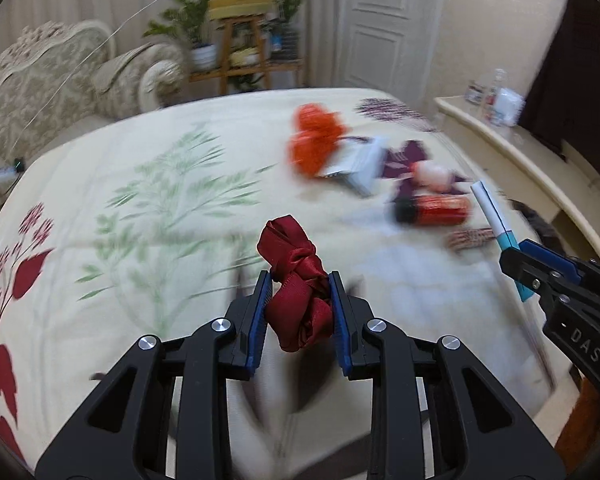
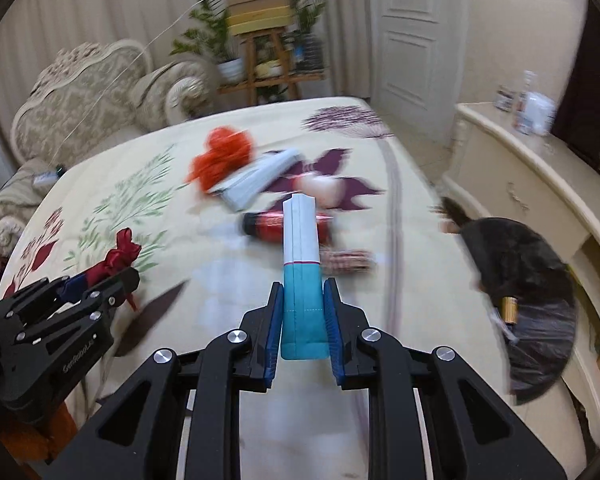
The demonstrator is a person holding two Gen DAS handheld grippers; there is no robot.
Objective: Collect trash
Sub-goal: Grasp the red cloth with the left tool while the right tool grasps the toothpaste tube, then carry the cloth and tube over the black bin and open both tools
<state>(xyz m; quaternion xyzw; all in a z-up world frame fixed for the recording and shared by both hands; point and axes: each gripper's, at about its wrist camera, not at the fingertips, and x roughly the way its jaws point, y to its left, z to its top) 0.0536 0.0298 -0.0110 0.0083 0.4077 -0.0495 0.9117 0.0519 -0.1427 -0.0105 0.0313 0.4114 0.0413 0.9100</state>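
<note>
Black plastic of an open trash bag point(image 2: 540, 312) is seen low at the right edge of the floral bed point(image 2: 148, 184), nearer the right tongs point(image 2: 303, 320) than the left. A teal-and-white flat paper carton point(image 2: 302, 272) is clamped in the right tongs, its long axis pointing away along the fingers. A knotted dark-red satin ribbon point(image 1: 296, 300) is pinched in the left tongs point(image 1: 300, 308). Judged from this, both loads must be swung rightward to the bag, while the blurred orange mesh point(image 2: 220, 160) and red can point(image 2: 276, 224) lie farther off.
</note>
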